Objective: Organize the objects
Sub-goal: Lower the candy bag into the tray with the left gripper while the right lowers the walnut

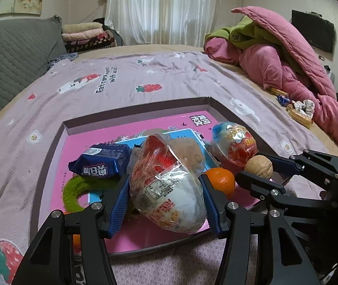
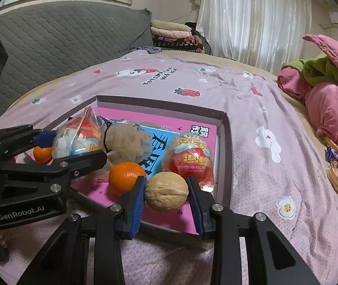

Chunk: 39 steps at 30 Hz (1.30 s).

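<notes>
The tray (image 1: pixel 50 166) lies on the bed (image 1: pixel 145 76), already crowded. The left gripper (image 1: pixel 166 194) pinches a wrapped egg (image 1: pixel 169 190) above it; slick film could slip. The right gripper (image 2: pixel 166 194) brackets a walnut (image 2: pixel 166 193), jaws touching or nearly; squeezed off-centre, it may roll against the orange (image 2: pixel 126 175).

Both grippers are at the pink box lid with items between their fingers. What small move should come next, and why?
Probably open the right gripper a little. The walnut it brackets already sits low over the box lid, beside the orange, so it looks ready to be let go.
</notes>
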Tool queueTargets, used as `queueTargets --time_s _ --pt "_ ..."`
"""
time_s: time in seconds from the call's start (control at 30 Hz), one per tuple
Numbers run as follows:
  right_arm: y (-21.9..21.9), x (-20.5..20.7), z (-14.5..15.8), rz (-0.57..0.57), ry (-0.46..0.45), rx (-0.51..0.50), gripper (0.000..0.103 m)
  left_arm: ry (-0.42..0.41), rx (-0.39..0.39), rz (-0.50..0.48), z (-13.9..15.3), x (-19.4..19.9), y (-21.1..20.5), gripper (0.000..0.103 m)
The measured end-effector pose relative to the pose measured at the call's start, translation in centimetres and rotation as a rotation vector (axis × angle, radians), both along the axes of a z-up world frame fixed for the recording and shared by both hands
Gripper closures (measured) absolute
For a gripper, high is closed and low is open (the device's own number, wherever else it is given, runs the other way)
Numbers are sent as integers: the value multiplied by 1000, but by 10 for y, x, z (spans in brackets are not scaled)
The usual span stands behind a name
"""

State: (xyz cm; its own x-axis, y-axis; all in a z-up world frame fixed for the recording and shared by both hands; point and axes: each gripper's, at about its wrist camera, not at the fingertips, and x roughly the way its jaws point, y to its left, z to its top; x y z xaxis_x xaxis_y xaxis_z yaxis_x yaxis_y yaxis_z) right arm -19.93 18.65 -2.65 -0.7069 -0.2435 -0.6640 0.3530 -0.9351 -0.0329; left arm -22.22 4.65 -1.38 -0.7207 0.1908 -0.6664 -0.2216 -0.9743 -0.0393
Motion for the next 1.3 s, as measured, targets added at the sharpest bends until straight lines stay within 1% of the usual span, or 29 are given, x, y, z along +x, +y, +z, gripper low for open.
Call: queueTargets --time_s 0.53,1.2,1.3 --pt "4 -3 -2 -14 -7 -15 67 -13 0 1 -6 -3 1 45" --pt "6 -3 0 -12 -27 -32 67 -41 -2 36 -12 -12 -5 44" --pt "7 -3 1 -13 -22 -36 65 -45 10 35 -11 -11 -6 44"
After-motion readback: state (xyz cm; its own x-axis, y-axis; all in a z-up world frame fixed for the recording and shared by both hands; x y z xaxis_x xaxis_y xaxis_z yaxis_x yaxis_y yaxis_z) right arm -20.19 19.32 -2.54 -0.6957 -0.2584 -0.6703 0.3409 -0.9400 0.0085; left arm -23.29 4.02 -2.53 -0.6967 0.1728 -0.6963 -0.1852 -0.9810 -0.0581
